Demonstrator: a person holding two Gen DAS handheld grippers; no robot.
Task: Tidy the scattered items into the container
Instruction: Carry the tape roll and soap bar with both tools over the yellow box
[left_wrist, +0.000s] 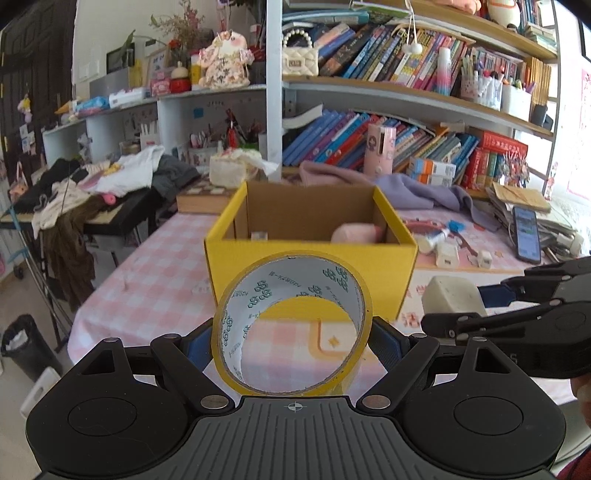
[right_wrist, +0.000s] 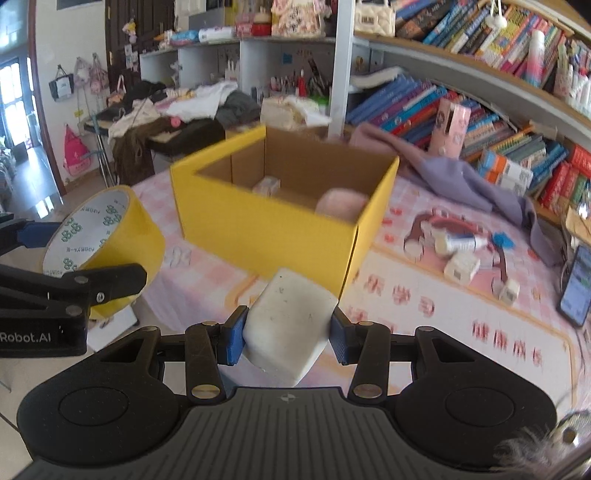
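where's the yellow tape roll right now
The yellow roll of tape is held between the left gripper's fingers, in front of the yellow cardboard box, not yet inside.

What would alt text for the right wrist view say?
The right gripper clamps a white block in front of an open yellow box on a pink checked tablecloth. At left, the left gripper holds a roll of yellow tape.
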